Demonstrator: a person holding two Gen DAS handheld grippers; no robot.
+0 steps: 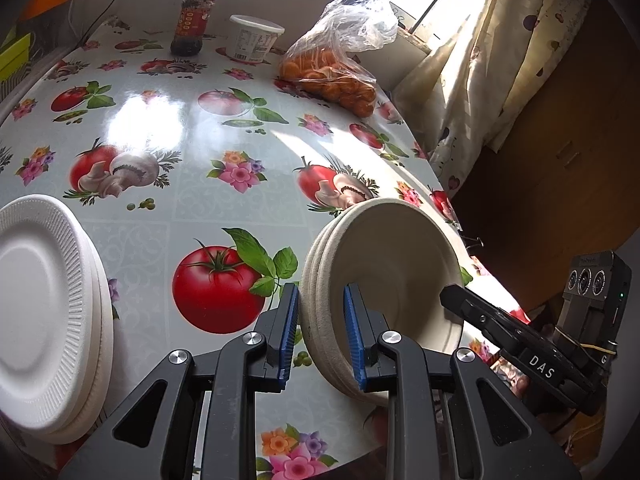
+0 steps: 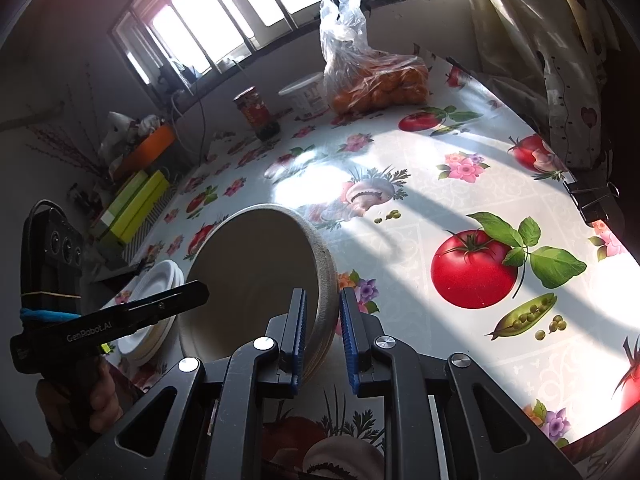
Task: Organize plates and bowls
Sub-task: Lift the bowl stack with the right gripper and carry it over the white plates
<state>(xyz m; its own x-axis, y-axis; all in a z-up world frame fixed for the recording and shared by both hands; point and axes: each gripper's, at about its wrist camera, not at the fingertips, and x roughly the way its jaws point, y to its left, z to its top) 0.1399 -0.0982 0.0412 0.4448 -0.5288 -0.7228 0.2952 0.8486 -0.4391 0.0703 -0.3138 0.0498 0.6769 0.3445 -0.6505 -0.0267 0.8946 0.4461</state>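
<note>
A stack of beige bowls (image 1: 392,264) stands tilted over the table's near right part, its hollow facing me. My left gripper (image 1: 320,336) is shut on the stack's left rim, blue pads on either side. My right gripper (image 1: 456,296) reaches in from the right onto the opposite rim. In the right wrist view the right gripper (image 2: 323,332) is shut on the rim of the bowls (image 2: 252,264), and the left gripper (image 2: 200,290), held by a hand, meets their far side. A stack of white ribbed plates (image 1: 40,312) (image 2: 156,280) lies at the left.
At the far end of the table with the vegetable-print cloth (image 1: 180,152) stand a dark jar (image 1: 192,24), a white tub (image 1: 256,38) and a plastic bag of oranges (image 1: 332,76). A curtain (image 1: 480,60) hangs by the table's right edge. Yellow-green boxes (image 2: 132,204) lie along the left wall.
</note>
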